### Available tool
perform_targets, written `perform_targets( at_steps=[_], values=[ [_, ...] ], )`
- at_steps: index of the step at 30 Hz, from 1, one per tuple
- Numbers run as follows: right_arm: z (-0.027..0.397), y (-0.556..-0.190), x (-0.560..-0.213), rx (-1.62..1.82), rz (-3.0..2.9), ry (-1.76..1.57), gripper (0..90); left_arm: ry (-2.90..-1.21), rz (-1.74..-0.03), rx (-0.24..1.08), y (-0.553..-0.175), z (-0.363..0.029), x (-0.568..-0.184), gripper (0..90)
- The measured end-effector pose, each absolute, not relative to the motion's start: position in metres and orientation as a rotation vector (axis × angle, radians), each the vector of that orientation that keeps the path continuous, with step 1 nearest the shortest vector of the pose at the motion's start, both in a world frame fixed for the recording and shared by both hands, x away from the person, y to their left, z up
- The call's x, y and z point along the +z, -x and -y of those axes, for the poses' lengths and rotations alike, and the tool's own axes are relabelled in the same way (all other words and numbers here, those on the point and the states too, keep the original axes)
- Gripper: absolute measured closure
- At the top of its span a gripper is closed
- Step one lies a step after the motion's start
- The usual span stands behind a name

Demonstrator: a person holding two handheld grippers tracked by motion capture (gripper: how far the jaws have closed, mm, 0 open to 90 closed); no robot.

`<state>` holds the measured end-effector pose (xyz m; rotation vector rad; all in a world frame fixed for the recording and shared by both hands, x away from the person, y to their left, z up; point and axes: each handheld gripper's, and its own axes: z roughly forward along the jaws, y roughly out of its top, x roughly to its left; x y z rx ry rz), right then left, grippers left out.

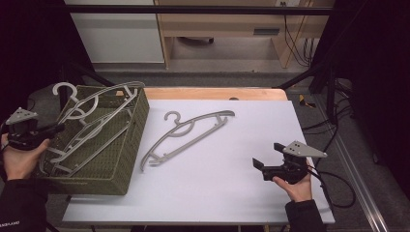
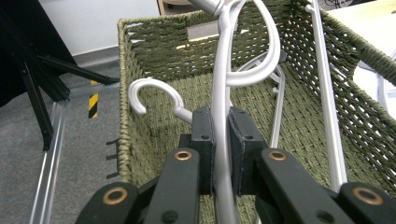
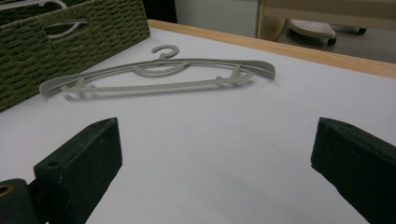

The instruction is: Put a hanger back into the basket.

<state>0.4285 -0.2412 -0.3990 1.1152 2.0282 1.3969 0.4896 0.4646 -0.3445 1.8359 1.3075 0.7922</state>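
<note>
Inside basket (image 2: 154,42), lower hangers (image 2: 280,93) partly hidden

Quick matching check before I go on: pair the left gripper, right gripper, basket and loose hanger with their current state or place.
1. left gripper
2. right gripper
3. basket
4. loose hanger

A. lies flat on the white table
B. jaws open, nothing between them
C. holds grey hangers, at the table's left edge
D. jaws shut on a hanger's bar

Pairs: 1-D, 2-B, 3-C, 4-A
</note>
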Motion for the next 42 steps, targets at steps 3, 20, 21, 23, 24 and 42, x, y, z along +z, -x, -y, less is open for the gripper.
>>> perform_targets(
  at_steps=[3, 20, 21, 23, 24, 42],
  values=[
    [0.241, -0.428, -0.399, 1.396, -2.03, -1.115, 2.2, -1.841, -1.313, 0.799, -0.489, -0.47, -0.342, 81.7],
    [0.239, -0.43, -0.401, 1.386, -2.036, -1.119, 2.3, -1.883, -1.307, 0.842, -0.48, -0.471, -0.346, 81.6],
    [0.238, -0.43, -0.401, 1.386, -2.04, -1.119, 2.3, -1.889, -1.307, 0.85, -0.48, -0.47, -0.346, 81.7],
    [0.238, -0.431, -0.402, 1.384, -2.043, -1.116, 2.3, -1.898, -1.303, 0.873, -0.481, -0.468, -0.346, 81.6],
    [0.238, -0.43, -0.402, 1.387, -2.044, -1.117, 2.3, -1.903, -1.303, 0.881, -0.483, -0.467, -0.346, 81.7],
    [0.239, -0.429, -0.401, 1.396, -2.039, -1.117, 2.4, -2.092, -1.347, 0.865, -0.498, -0.452, -0.377, 81.1]
  ],
)
